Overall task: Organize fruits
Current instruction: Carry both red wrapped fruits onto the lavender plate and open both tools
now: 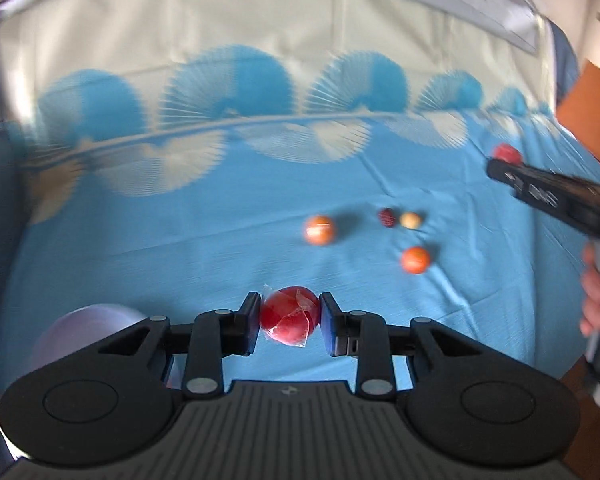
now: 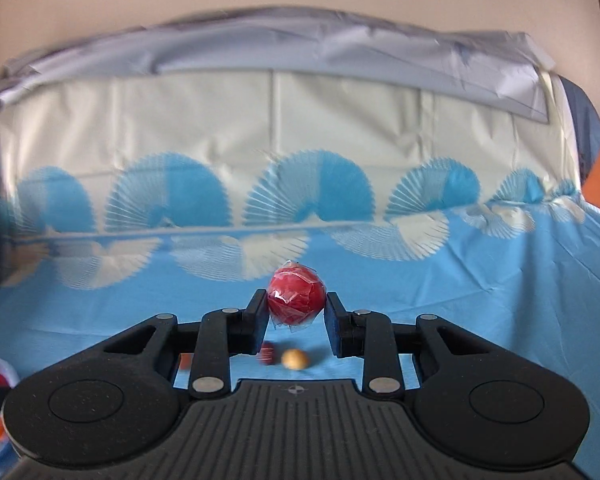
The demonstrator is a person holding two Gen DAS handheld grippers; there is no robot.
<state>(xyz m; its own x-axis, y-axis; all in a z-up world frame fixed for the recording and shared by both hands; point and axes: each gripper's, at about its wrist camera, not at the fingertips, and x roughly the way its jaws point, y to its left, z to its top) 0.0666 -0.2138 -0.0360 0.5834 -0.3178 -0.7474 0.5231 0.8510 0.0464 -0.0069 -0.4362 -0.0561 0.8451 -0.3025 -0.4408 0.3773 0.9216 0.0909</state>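
Both grippers' fingers clamp plastic-wrapped red fruits: left gripper (image 1: 289, 316) holds one (image 1: 290, 315) near the lavender bowl (image 1: 88, 332); right gripper (image 2: 296, 312) carries another (image 2: 297, 300) aloft. Mid-transport; next, release into the bowl, likely.

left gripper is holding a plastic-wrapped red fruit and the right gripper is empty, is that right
Not quite. The left gripper does hold a plastic-wrapped red fruit, but the right gripper is not empty: the right wrist view shows its fingers closed on another wrapped red fruit.
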